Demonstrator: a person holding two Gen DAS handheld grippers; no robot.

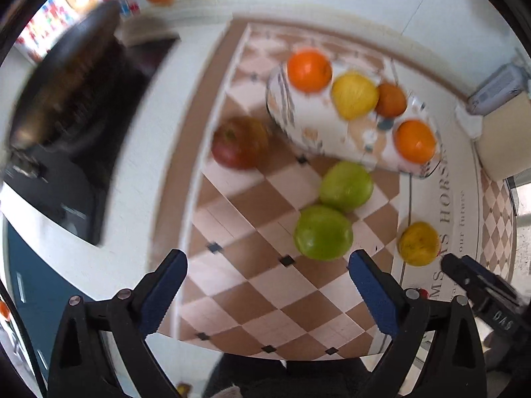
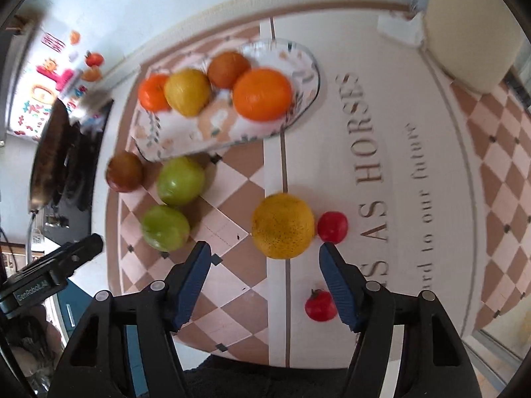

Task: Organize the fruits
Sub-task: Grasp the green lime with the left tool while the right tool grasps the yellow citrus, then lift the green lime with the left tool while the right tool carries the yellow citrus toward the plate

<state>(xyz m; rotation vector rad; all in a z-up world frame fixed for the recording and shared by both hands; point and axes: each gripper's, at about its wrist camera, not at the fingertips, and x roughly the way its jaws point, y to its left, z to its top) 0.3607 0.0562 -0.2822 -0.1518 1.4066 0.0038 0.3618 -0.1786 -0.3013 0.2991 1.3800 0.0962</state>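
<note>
Both the left gripper (image 1: 267, 293) and the right gripper (image 2: 265, 282) have jaws apart holding nothing, the round yellow-orange citrus fruit (image 2: 282, 225) at 12 o'clock just beyond the right one, the patterned oval plate (image 2: 307, 66) with oranges farther at 12 o'clock.

You have four fruits on the far plate (image 2: 298, 76), and two green apples (image 2: 181, 180) near it.

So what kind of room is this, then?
Probably a home kitchen: a frying pan sits on a dark stove, and fruit lies on a checked tablecloth beside a patterned plate.
</note>
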